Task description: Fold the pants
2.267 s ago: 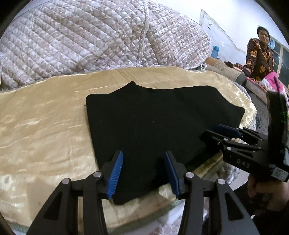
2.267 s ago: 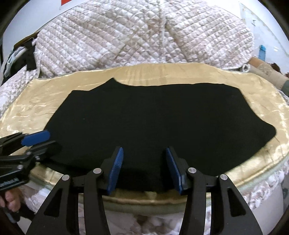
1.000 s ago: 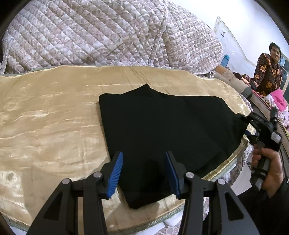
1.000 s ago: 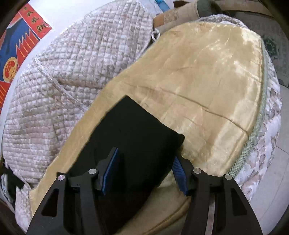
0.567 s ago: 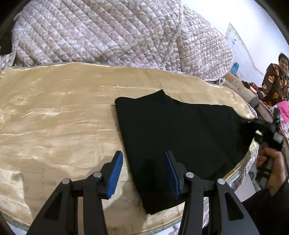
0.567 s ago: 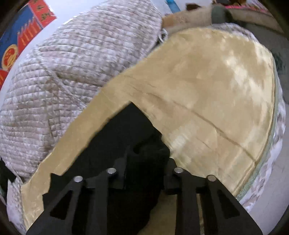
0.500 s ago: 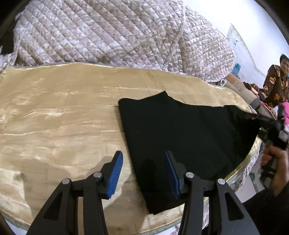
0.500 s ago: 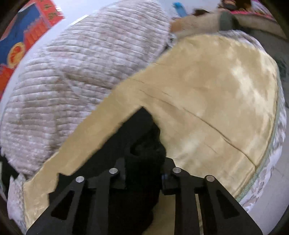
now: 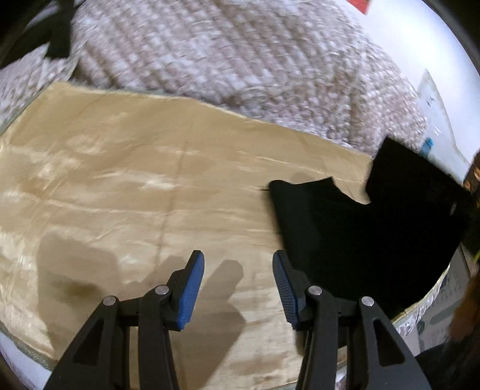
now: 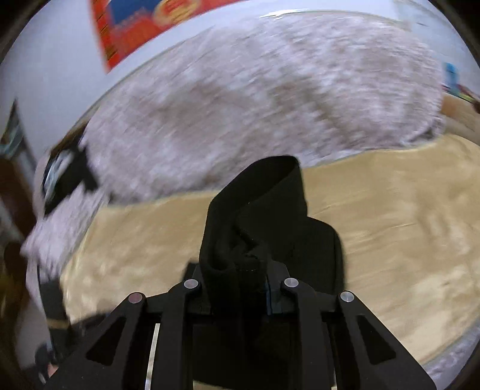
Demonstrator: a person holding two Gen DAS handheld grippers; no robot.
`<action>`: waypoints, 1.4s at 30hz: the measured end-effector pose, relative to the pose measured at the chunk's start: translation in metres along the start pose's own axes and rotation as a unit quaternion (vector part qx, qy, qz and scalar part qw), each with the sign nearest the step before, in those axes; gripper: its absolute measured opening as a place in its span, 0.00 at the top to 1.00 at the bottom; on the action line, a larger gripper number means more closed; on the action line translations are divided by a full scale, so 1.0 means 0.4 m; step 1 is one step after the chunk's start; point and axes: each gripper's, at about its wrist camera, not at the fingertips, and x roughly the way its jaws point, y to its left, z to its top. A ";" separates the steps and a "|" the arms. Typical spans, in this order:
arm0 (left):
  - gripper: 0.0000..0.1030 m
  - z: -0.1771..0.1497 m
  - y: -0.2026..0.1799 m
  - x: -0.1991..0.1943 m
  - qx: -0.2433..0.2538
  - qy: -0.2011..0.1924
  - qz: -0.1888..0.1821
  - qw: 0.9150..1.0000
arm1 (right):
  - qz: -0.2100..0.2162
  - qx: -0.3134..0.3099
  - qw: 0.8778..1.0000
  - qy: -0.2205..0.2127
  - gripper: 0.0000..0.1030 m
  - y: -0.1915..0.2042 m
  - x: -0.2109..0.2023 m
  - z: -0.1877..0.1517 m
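Note:
The black pants (image 9: 360, 237) lie at the right of the gold satin cover (image 9: 135, 195) in the left wrist view, their far right end lifted into a raised flap. My left gripper (image 9: 238, 288) hovers open over bare gold cloth just left of the pants, with nothing between its blue pads. In the right wrist view my right gripper (image 10: 240, 285) is shut on a bunched end of the black pants (image 10: 258, 210), which stands up from the jaws in a folded loop above the gold cover (image 10: 390, 228).
A big quilted beige-and-white blanket (image 9: 225, 54) is piled along the far side of the bed. The bed's front edge (image 9: 420, 303) drops off at the lower right. A red and blue poster (image 10: 150, 27) hangs on the wall. Both views are motion-blurred.
My right gripper closed on the pants' right end and swung it up and over toward the left. My left gripper slid left off the pants onto bare gold cloth, still open.

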 end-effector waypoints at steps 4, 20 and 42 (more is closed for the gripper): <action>0.51 -0.005 0.030 -0.001 -0.019 0.006 0.007 1.000 | 0.033 -0.043 0.995 0.086 0.79 0.070 0.146 -0.114; 0.51 0.019 0.044 -0.039 -0.031 -0.020 -0.010 0.999 | 0.120 -0.113 0.983 0.075 0.48 0.169 0.061 -0.171; 0.51 0.078 -0.271 0.027 0.148 -0.041 -0.110 0.982 | -0.045 -0.037 0.996 0.069 0.76 -0.163 0.111 0.000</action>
